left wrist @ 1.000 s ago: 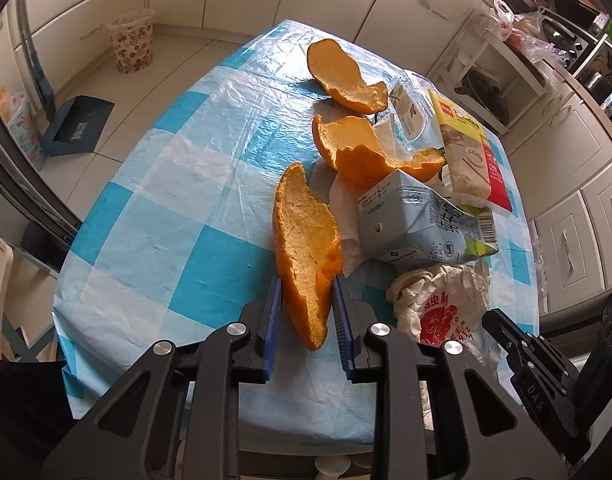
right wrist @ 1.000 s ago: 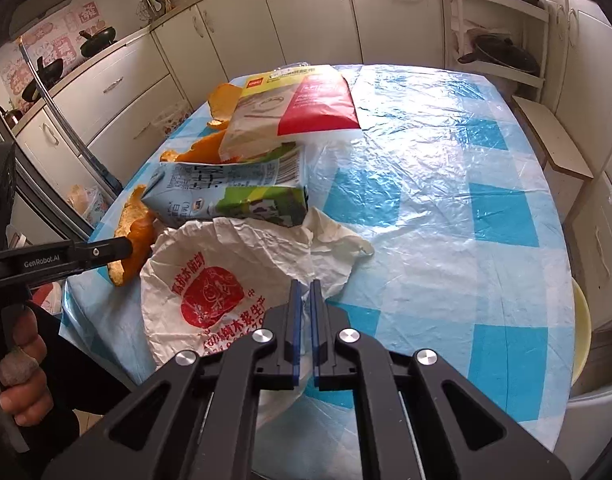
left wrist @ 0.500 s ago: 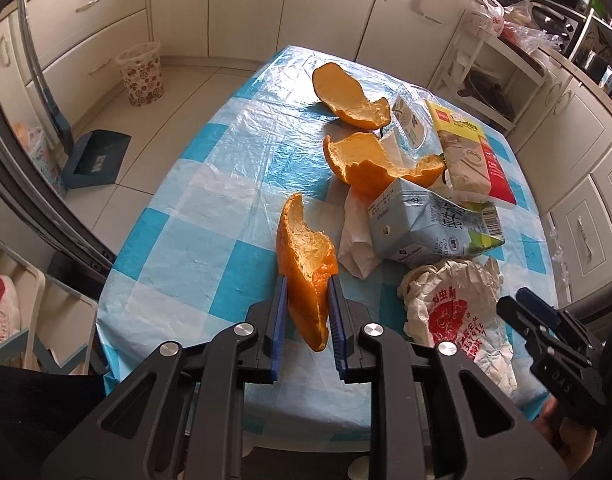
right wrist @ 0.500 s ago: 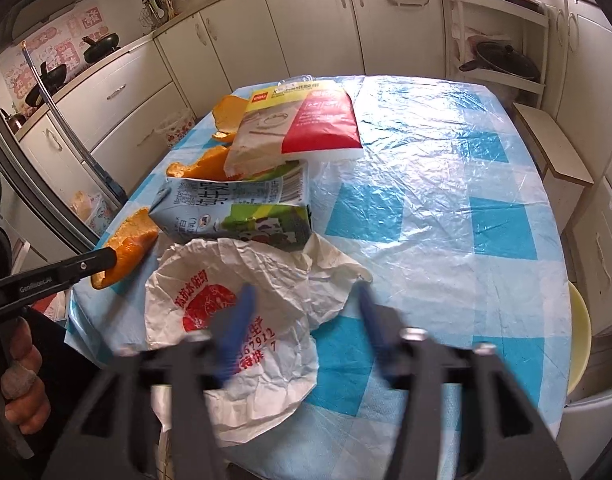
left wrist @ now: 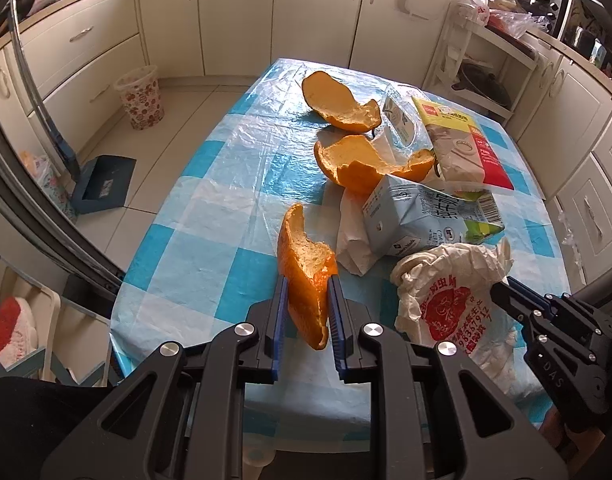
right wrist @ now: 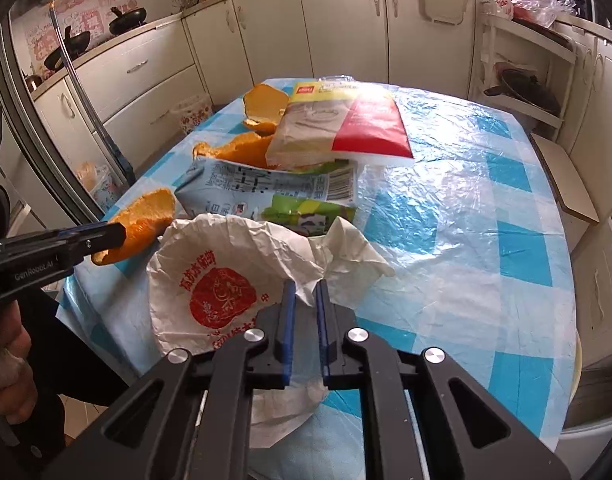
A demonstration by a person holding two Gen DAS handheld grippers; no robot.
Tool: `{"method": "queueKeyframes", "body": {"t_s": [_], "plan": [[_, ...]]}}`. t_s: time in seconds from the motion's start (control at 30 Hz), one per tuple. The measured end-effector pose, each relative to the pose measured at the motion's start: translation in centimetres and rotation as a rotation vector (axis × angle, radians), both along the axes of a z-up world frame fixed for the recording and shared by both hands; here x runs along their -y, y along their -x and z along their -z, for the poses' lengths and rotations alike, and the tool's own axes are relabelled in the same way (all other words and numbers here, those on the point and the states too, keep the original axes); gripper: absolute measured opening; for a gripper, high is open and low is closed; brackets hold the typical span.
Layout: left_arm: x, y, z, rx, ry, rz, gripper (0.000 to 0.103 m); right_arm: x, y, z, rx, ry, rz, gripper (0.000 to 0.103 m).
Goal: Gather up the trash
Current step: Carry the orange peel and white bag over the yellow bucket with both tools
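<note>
Left tool (left wrist: pixel 305 312): lower centre of the left wrist view, blue pads clamped on an orange peel strip (left wrist: pixel 304 276), peel upright between the jaws and lifted off the table.
Right tool (right wrist: pixel 305 312): lower centre of the right wrist view, jaws closing, a fold of the white crumpled wrapper (right wrist: pixel 234 280) between the pads; contact with both pads hard to tell.
Wrapper: red printed circle on top, at the near table edge, lower middle of the right wrist view; touching the milk carton (right wrist: pixel 266 196) behind it.
Milk carton: pale blue and green, lying on its side, middle of the frame.
Flat packet (right wrist: pixel 338 124): red, yellow and grey, resting partly on the carton, upper centre.
Other peel pieces: one (left wrist: pixel 338 104) at the far end, upper centre of the left wrist view; one (left wrist: pixel 362 162) just below it, against the carton.
Table (left wrist: pixel 210 184): blue and white check cover under clear plastic.
Floor, upper left of the left wrist view: patterned waste bin (left wrist: pixel 140 98), blue dustpan (left wrist: pixel 104 184).
Person's hand (right wrist: pixel 6 364): left edge of the right wrist view, gripping the left tool's handle.
</note>
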State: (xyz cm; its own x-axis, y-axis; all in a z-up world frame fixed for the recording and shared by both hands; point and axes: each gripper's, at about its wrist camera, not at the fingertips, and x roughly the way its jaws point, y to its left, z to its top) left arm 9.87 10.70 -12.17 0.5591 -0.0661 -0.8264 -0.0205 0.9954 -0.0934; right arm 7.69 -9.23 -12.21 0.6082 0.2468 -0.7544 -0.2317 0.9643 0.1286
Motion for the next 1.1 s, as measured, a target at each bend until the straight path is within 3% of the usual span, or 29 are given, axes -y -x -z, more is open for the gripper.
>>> {"method": "queueKeyframes", "body": {"t_s": [0.23,0.3,0.37,0.6,0.93,1.1], "plan": [[0.5,1.0,-1.6,0.052,-0.008,0.013,0.018,2.2,1.2,-1.8,0.055,-0.024,0.051,0.010],[0.8,1.3,-2.3,0.072,-0.008,0.021,0.016,2.8,1.5,-2.1,0.068,-0.028,0.074,0.010],[1.2,1.8,-3.0,0.092,-0.015,0.032,0.008,3.9,1.9,-2.4,0.077,-0.036,0.101,0.010],[3.4,3.1,-5.4,0.155,-0.014,0.100,0.005,7.5,3.1,-3.6,0.118,-0.065,0.207,0.010],[4.0,4.2,-7.3,0.165,0.062,0.149,0.004,10.9,4.8,-5.9,0.193,-0.115,0.305,0.010],[7.5,4.8,-9.3,0.190,0.094,0.234,0.004,13.8,5.7,-7.4,0.234,-0.039,0.393,0.010]]}}
